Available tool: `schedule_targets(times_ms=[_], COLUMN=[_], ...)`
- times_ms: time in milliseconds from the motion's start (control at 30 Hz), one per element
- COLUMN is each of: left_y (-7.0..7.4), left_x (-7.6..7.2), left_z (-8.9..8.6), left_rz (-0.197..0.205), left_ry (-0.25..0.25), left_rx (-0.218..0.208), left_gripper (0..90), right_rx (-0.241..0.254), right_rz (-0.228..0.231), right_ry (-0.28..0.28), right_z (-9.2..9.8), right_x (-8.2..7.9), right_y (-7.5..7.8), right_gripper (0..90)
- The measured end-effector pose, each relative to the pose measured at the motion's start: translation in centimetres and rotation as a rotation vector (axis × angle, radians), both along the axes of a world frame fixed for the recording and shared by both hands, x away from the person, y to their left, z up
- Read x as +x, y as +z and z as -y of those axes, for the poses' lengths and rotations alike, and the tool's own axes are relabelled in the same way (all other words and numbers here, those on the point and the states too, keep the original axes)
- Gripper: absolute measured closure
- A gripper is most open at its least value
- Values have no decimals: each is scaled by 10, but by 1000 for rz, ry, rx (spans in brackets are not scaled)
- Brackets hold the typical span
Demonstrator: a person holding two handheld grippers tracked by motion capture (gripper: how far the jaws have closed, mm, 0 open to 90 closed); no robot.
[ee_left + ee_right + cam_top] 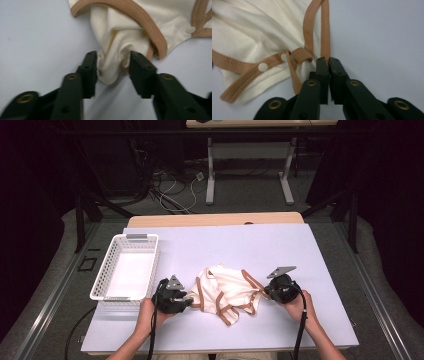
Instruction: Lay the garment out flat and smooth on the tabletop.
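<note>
High view: a cream baby garment (227, 291) with tan binding lies crumpled on the white table (280, 250), near its front edge, between the left gripper (186, 301) and the right gripper (266, 292). A white slatted basket (126, 268) stands to the left, apart from the cloth.

Left gripper view: the 2 jaws stand partly apart with a bunched fold of cream fabric (113, 63) between them. One pad touches the fold and the other sits just beside it, so no firm clamp is evident.

Right gripper view: the jaws are almost together, nipping the tan strap (325, 37) at its lower end. 2 white snap buttons (263, 66) lie on the binding nearby.

Judged risks: (1) the left fold may drop free if that hand lifts, because the pads do not press it from both sides. (2) The right hold takes only the narrow strap, so a pull could slide it out or stretch the binding. (3) With 1 corner loose, the cloth may bunch rather than spread flat.
</note>
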State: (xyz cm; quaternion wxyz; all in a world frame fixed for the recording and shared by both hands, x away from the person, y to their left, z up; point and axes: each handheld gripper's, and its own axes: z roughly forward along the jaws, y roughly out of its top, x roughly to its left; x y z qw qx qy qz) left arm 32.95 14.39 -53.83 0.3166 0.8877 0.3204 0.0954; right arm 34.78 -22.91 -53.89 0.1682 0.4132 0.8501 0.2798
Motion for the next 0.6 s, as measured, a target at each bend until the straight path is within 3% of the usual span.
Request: schedule_targets(times_ms=[133,267,433,600], left_y=[8,11,12,14], left_x=[-12,-22,-25,-30], left_z=[8,15,17,22], left_rz=[11,15,34,36], left_ry=[-36,-84,-84,-107], left_rx=[-4,12,14,11], left_gripper=[405,400,390,399], right_rx=[36,70,109,117], right_rz=[18,53,91,89], right_ry=[4,1,-6,8], right_z=[-1,-1,-3,-8], right_x=[4,3,4,7], right_y=[-1,2,7,6], right_gripper=[714,641,582,544])
